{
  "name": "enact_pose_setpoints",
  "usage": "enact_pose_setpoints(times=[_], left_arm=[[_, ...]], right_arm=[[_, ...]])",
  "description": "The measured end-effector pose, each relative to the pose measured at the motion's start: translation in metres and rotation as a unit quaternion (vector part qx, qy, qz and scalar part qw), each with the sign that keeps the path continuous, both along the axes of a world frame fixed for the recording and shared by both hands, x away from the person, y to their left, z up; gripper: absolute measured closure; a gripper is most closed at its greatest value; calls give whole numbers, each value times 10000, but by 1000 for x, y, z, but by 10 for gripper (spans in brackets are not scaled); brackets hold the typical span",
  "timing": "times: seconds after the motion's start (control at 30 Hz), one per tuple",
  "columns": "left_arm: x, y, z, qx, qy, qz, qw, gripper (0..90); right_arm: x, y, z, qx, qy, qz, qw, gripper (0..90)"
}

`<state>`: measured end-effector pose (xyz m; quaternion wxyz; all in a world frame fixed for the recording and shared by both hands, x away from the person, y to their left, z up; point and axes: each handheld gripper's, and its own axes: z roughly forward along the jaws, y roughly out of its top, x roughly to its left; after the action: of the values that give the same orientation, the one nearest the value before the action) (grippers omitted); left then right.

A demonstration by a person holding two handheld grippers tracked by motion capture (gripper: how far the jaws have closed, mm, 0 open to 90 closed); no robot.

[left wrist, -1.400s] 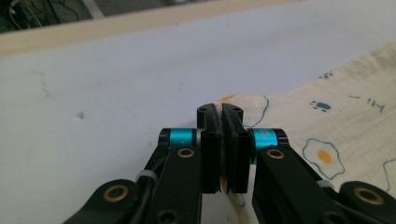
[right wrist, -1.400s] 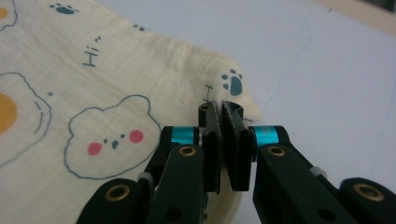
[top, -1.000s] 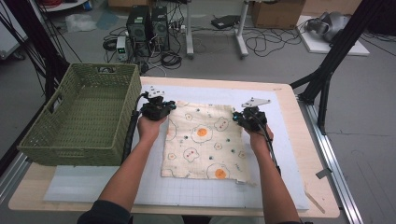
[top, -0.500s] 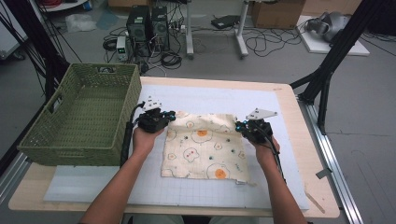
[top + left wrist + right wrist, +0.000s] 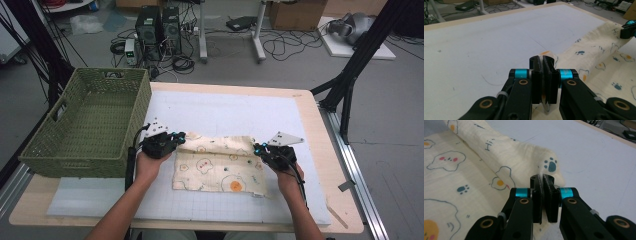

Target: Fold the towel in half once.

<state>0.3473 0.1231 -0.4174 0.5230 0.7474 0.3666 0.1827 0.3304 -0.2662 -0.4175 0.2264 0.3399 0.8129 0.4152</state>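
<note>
place: lab | signs: computer towers (image 5: 160, 22), floor cables (image 5: 280, 47), black rig frame (image 5: 357, 65)

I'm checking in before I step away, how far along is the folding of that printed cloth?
Done: the left gripper and right gripper are each shut on a far corner of the cloth. In hand: that far edge is lifted and rolled toward the person, partway over. Left: laying the fold flat; the green basket stands beside it with nothing in it.
</note>
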Motion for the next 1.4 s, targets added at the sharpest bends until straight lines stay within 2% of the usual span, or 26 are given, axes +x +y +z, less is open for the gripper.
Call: enact_pose_setpoints(times=[0.17, 0.27, 0.5, 0.6, 0.83, 1.03, 1.13, 1.2, 1.27, 1.3, 1.37, 1.4], left_arm=[[-14, 2, -2, -69, -35, -130, 9999, 857], [-23, 4, -3, 1, -62, -172, 9998, 856], [-33, 9, -9, -72, -11, -200, 9998, 854], [-35, 12, -12, -89, 24, -203, 9998, 853], [-40, 12, -22, 22, 188, -312, 9993, 846], [-48, 10, -24, 35, 307, -438, 9986, 831], [-52, 12, -24, -54, 438, -528, 9976, 789], [-53, 13, -22, -229, 507, -523, 9971, 722], [-53, 17, -18, -415, 498, -433, 9970, 613], [-53, 19, -16, -495, 495, -388, 9968, 566], [-51, 24, -14, -560, 439, -298, 9970, 550], [-50, 26, -14, -581, 463, -242, 9969, 542]], right_arm=[[-16, 2, -3, -35, 34, 108, 9999, 864], [-25, 2, -3, -28, 14, 176, 9998, 863], [-41, 0, -8, 76, 79, 270, 9996, 862], [-42, 2, -11, 9, 110, 334, 9994, 862], [-43, 0, -12, -19, 148, 404, 9991, 860], [-49, -5, -14, -135, 210, 410, 9988, 861], [-53, -9, -13, -154, 221, 404, 9988, 859], [-55, -12, -14, -163, 254, 406, 9987, 851], [-56, -15, -15, -153, 311, 454, 9984, 816], [-58, -16, -14, -87, 340, 451, 9984, 783], [-61, -19, -11, 65, 360, 556, 9978, 724], [-65, -21, -8, 110, 294, 590, 9978, 706]])
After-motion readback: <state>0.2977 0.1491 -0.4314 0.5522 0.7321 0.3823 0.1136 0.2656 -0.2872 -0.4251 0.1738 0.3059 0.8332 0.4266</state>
